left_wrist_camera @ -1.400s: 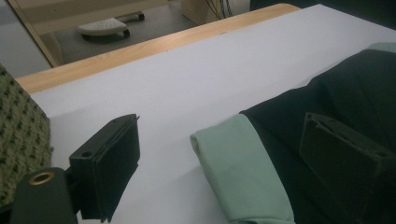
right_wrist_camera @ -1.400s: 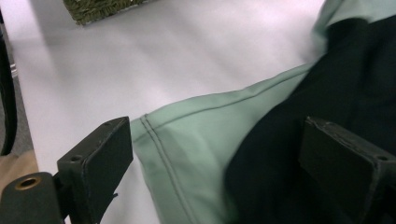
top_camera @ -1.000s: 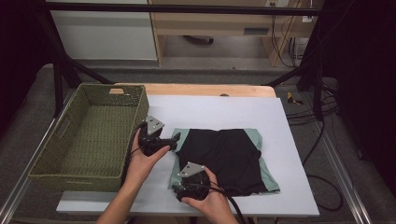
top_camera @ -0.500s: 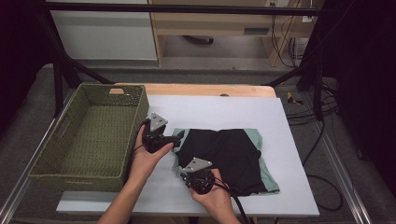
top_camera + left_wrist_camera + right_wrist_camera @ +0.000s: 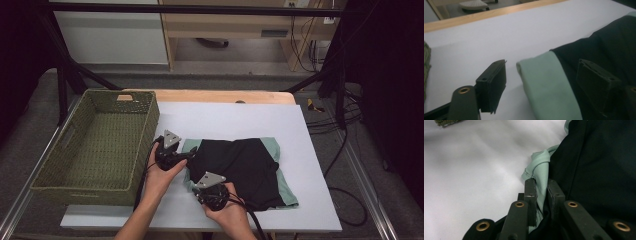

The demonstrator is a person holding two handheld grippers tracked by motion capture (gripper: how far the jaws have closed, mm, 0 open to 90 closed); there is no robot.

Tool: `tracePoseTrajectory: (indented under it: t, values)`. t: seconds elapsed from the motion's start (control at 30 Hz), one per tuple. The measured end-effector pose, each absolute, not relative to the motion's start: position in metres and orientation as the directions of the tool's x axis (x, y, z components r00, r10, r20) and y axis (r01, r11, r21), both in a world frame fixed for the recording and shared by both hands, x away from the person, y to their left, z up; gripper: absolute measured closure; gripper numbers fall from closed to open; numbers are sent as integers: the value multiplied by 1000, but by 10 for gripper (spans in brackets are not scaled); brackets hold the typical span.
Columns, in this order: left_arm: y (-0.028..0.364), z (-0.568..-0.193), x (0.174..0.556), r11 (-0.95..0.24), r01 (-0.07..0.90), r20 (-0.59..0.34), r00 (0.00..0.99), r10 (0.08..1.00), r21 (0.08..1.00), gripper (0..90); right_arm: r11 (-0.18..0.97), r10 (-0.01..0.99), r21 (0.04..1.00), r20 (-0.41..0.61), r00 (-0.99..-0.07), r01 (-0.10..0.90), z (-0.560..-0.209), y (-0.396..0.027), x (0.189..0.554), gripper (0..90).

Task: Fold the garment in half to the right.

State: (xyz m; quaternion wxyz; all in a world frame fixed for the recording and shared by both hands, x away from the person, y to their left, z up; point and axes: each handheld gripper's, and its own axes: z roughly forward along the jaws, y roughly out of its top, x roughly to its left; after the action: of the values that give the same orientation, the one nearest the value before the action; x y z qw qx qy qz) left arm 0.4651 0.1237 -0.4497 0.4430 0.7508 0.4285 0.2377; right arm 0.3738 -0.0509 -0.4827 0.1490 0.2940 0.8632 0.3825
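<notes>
Risk: right gripper (image 5: pixel 541 188) pinching thin garment (image 5: pixel 240 170) hem; left gripper (image 5: pixel 546 82) spread, closing around edge, could slip w/ uneven lift.

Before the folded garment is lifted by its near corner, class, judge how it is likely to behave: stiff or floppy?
Probably floppy: the garment lies flat in soft layers, and its green edge bunches where the right gripper pinches it. Likely light, so lifted by one corner it may sag and unfold. The left gripper, jaws just closing around the other green edge, should steady it.
</notes>
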Motion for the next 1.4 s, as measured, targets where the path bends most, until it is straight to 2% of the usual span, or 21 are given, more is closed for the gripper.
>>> tracePoseTrajectory:
  t: [0.27, 0.4, 0.6, 0.73, 0.87, 1.13, 1.4]
  values:
    - [121, -466, 460, -240, 459, -72, 564, 823, 856, 476, 534, 623, 750, -35, -782, 391, -483, -51, 374, 810]
    - [116, -471, 462, -231, 495, -122, 581, 805, 838, 530, 540, 618, 744, -33, -785, 394, -482, -51, 375, 810]
    - [109, -475, 466, -230, 513, -146, 591, 794, 827, 577, 539, 619, 742, -26, -785, 400, -482, -50, 376, 810]
    - [104, -476, 467, -252, 506, -123, 595, 794, 825, 674, 550, 612, 738, -37, -790, 392, -481, -50, 376, 813]
    - [104, -474, 470, -228, 517, -148, 588, 795, 825, 788, 539, 613, 745, -28, -790, 393, -479, -51, 376, 815]
    - [105, -455, 474, -182, 523, -192, 580, 792, 832, 816, 475, 633, 793, -6, -774, 382, -455, -62, 372, 817]
    - [96, -423, 482, -182, 497, -178, 591, 787, 849, 819, 451, 645, 821, -30, -763, 349, -428, -68, 373, 817]
